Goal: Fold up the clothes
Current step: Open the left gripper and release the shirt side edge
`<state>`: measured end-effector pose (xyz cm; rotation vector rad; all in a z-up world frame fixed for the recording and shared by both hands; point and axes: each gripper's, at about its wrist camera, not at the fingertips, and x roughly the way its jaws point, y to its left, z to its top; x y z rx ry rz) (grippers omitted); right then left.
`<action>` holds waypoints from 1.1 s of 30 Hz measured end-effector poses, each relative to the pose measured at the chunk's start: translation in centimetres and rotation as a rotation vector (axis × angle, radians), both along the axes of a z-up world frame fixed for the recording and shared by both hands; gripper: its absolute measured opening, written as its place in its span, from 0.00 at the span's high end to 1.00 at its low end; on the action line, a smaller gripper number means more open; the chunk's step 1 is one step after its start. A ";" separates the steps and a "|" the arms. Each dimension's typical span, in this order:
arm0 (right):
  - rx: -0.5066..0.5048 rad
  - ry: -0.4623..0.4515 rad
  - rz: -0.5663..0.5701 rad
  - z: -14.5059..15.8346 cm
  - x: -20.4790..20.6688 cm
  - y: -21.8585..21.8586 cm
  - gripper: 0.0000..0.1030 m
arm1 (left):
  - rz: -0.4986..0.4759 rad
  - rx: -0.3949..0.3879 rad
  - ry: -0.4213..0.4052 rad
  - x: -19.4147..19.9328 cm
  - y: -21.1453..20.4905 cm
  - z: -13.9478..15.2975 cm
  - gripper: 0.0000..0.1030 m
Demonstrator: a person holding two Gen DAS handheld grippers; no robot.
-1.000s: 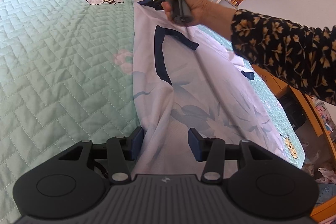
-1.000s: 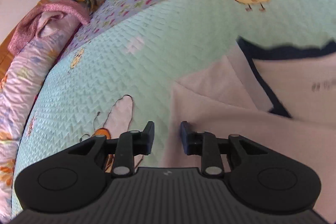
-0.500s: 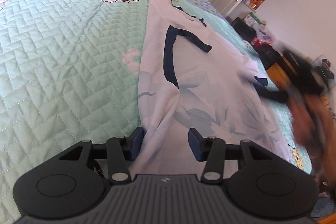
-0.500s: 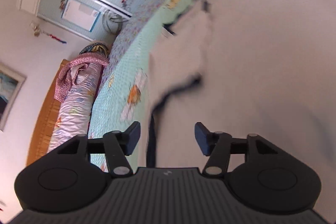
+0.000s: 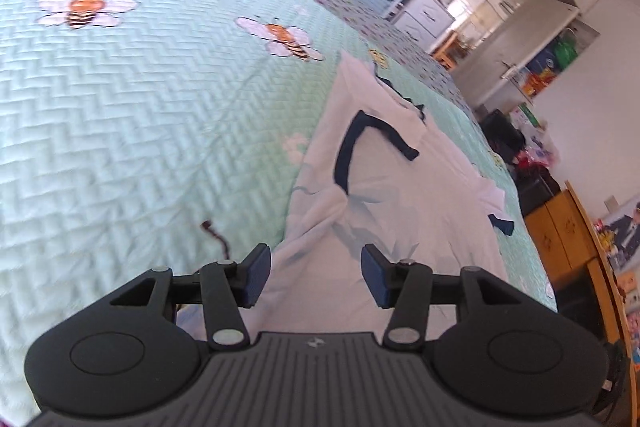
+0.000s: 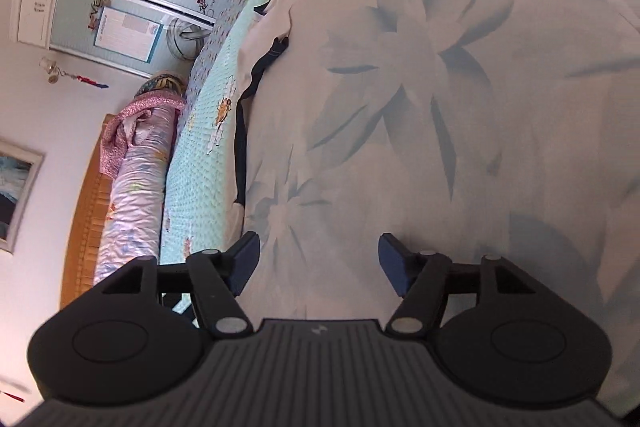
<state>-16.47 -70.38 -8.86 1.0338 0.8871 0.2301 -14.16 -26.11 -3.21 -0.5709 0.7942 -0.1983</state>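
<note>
White garment [image 5: 400, 195], navy trim, spread on green quilt [image 5: 140, 107]. Left gripper [image 5: 316, 275] and right gripper [image 6: 318, 263]: both released, jaws apart over fabric

We found both views lit by bright daylight, with glare washing out the glazed cabinet [image 5: 476, 3] in the left wrist view. Fisheye distortion bowed the bedspread [image 5: 140, 115] at the frame edges. The garment [image 6: 440, 87] showed soft shadows and slight blur in the right wrist view.
</note>
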 end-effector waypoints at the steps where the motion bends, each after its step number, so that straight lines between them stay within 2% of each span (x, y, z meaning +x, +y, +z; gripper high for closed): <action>1: 0.008 0.002 0.006 -0.1 -0.4 0.2 0.34 | 0.013 0.005 0.012 -0.4 0.1 0.0 0.47; 5: 0.018 0.008 0.049 -0.2 -1.8 1.3 0.33 | 0.064 0.037 0.055 -2.0 0.9 -0.8 0.46; 15: 0.030 0.007 0.091 0.0 -3.4 1.1 0.32 | 0.063 0.267 0.081 -3.1 1.9 -2.4 0.45; 18: 0.022 0.002 0.105 -0.2 -3.5 1.2 0.31 | 0.015 0.308 0.097 -2.9 2.0 -3.5 0.46; 22: 0.024 0.005 0.107 -0.5 -3.6 1.2 0.31 | -0.049 0.437 0.059 -3.3 0.3 -3.8 0.47; 23: 0.028 0.005 0.106 -0.6 -3.6 1.0 0.31 | -0.066 0.468 0.050 -3.4 -0.1 -3.9 0.50; 24: 0.032 0.006 0.106 -0.6 -3.6 0.9 0.31 | -0.080 0.490 0.043 -3.5 -0.4 -3.9 0.59; 25: 0.035 0.006 0.105 -0.6 -3.6 0.9 0.31 | -0.088 0.484 0.045 -3.6 -0.5 -3.7 0.75; 27: 0.032 0.002 0.105 -0.5 -3.6 0.8 0.31 | -0.109 0.473 0.045 -3.8 -0.8 -3.2 0.93; 28: 0.031 0.001 0.105 -0.5 -3.6 0.7 0.31 | -0.120 0.480 0.037 -4.1 -1.1 -3.0 0.96; 33: 0.039 -0.004 0.091 -0.6 -4.0 0.3 0.31 | -0.137 0.505 -0.006 -5.6 -2.4 -1.6 0.97</action>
